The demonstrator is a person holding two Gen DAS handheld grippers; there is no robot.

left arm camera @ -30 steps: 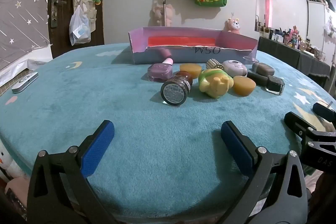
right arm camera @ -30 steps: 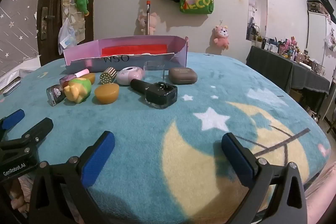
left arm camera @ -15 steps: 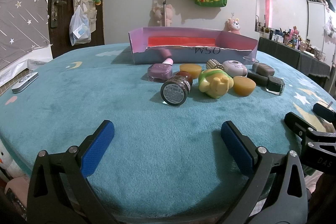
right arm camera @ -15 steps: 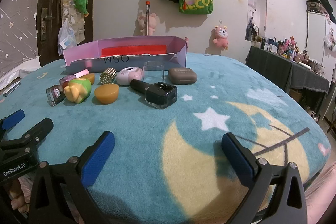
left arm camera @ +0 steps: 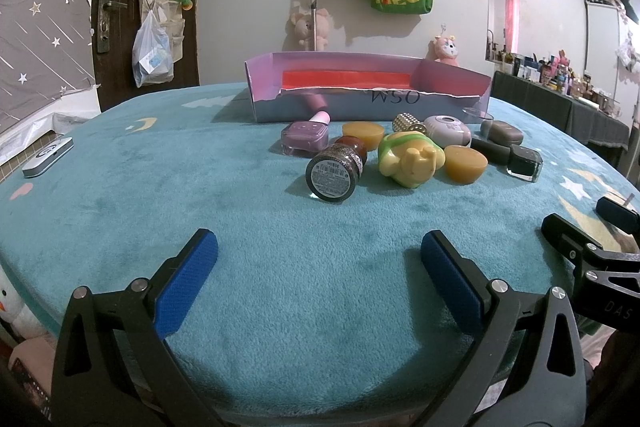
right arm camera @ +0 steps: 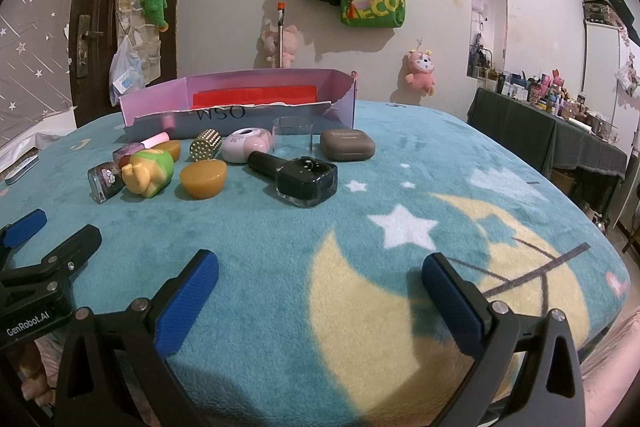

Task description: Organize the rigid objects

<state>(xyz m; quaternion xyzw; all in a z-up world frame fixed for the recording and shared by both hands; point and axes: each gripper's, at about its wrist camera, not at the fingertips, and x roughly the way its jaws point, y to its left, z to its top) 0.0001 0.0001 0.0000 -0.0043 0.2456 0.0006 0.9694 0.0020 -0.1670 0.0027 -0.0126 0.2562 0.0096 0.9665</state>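
Observation:
A cluster of small rigid objects lies on the teal blanket before a pink cardboard box [left arm camera: 368, 99] [right arm camera: 240, 107]. It holds a glitter jar [left arm camera: 334, 173] [right arm camera: 105, 181], a yellow-green toy [left arm camera: 410, 157] [right arm camera: 149, 171], an amber puck [left arm camera: 465, 163] [right arm camera: 203, 177], a purple polish bottle [left arm camera: 306, 137], a dark polish bottle [right arm camera: 298, 175] [left arm camera: 508, 157], a pink round case [right arm camera: 246, 145], a brown case [right arm camera: 347, 145] and a clear glass [right arm camera: 293, 137]. My left gripper [left arm camera: 318, 251] and right gripper [right arm camera: 320, 277] are open and empty, near the front edge.
A white flat device [left arm camera: 48, 157] lies at the blanket's far left. A dark table [right arm camera: 548, 131] crowded with bottles stands at the right. Bags and plush toys hang on the back wall. The blanket [right arm camera: 400, 227] has moon and star prints.

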